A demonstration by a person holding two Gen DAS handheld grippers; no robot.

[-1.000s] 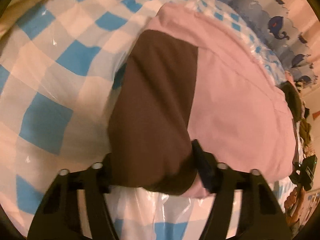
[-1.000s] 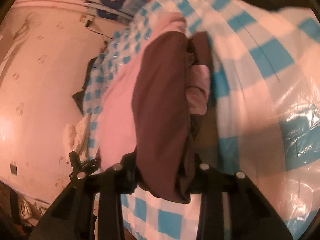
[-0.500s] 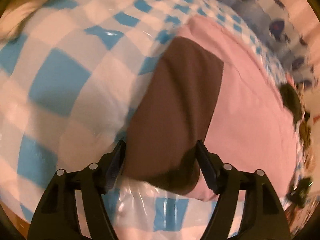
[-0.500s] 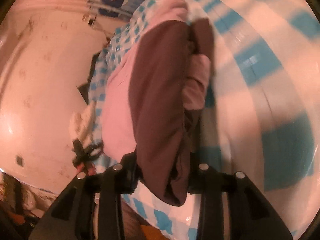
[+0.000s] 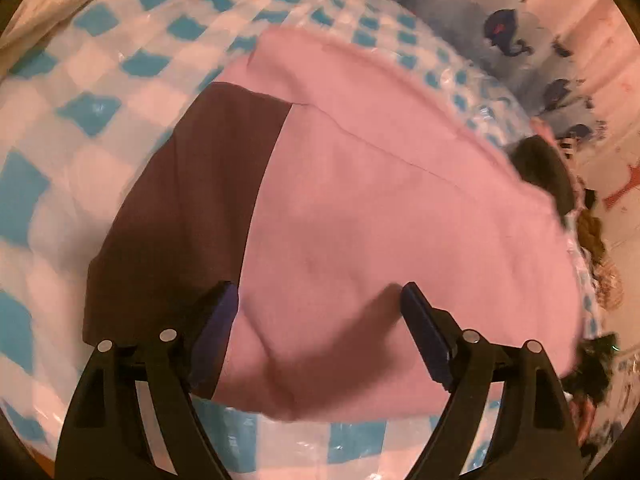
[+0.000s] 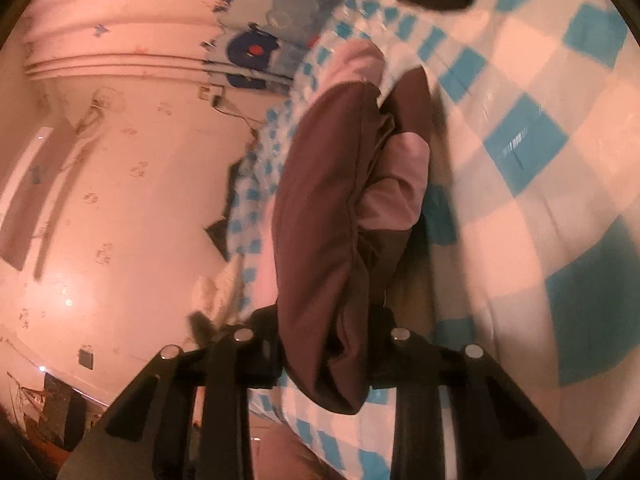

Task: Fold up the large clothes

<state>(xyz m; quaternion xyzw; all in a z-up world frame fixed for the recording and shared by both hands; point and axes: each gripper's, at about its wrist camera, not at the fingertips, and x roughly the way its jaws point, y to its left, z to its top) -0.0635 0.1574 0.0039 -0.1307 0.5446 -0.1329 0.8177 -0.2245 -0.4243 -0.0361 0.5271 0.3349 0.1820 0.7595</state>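
Fingers of the left tool (image 5: 320,312) stand spread wide at 6 o'clock in the left wrist view, with nothing pinched between them; the pink cloth merely lies under the gap. One fingertip (image 5: 224,300) sits over the seam where dark brown meets pink, the other rests above plain pink. Beyond them the garment (image 5: 380,208), pink with a dark brown panel at 9 o'clock, lies spread flat on the checked cover (image 5: 96,108), a blue-and-white sheet that looks glossy like plastic. A faint crease runs across the pink from 11 o'clock toward 3 o'clock. Farther off, at 1 o'clock, a whale-print cloth (image 5: 504,32) hangs past the cover's edge, and a dark bundle (image 5: 548,176) lies at 3 o'clock just beyond the garment's far edge.

In the right wrist view, the right tool (image 6: 324,328) is pinching a thick fold of the garment (image 6: 320,216), the brown layer bulging up between the fingers and drooping below them at 6 o'clock. A pink layer shows inside the fold toward 1 o'clock. To the right the checked cover (image 6: 520,140) stretches away from 3 to 12 o'clock. At 9 o'clock a pale wall (image 6: 120,160) fills the far background.
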